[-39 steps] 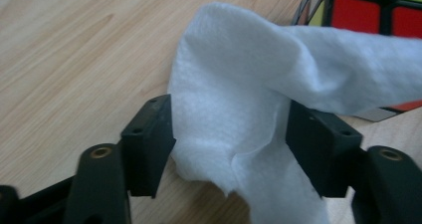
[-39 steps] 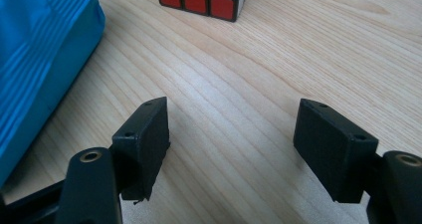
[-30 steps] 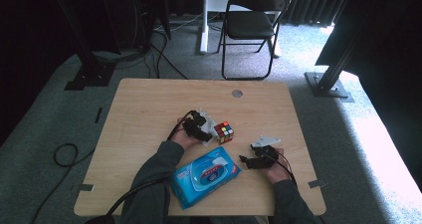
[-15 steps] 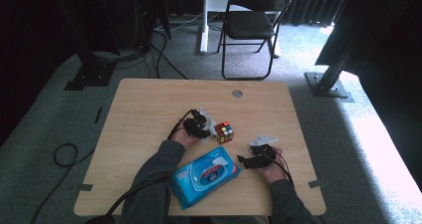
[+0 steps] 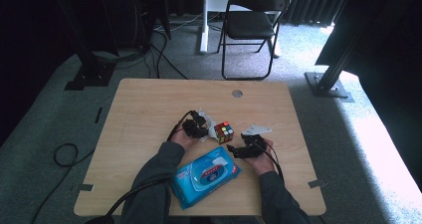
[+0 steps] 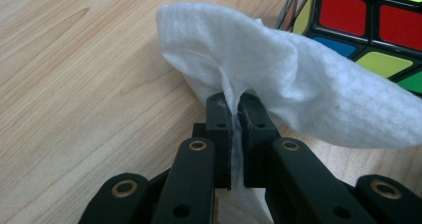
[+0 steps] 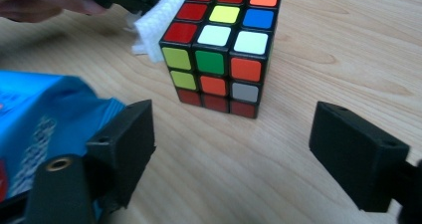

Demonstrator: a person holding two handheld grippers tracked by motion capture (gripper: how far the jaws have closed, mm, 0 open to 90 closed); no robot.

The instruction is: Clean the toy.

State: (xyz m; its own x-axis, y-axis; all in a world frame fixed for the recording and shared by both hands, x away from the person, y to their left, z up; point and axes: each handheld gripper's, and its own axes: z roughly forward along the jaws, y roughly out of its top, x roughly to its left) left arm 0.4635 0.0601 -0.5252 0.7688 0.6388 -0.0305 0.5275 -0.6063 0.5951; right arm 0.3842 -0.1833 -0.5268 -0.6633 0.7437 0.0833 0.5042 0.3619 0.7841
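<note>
A white wipe (image 6: 278, 79) is pinched between the jaws of my left gripper (image 6: 234, 104), which have just been closing and are now shut on it. The wipe billows out over the wooden table (image 5: 149, 109), right beside a colourful puzzle cube (image 6: 368, 25). In the high view the left gripper (image 5: 199, 127) sits just left of the cube (image 5: 224, 132). My right gripper (image 7: 239, 134) has just been opening; its jaws stand wide with nothing between them. The cube (image 7: 219, 50) stands a short way ahead of them.
A blue pack of wipes (image 5: 205, 175) lies near the table's front edge between the person's forearms, and its corner (image 7: 45, 129) is close to the right gripper's left jaw. A round hole (image 5: 237, 93) is at the table's far edge. A folding chair (image 5: 251, 25) stands beyond.
The right hand has shifted a little toward the cube. The left hand has stayed beside the cube with the wipe.
</note>
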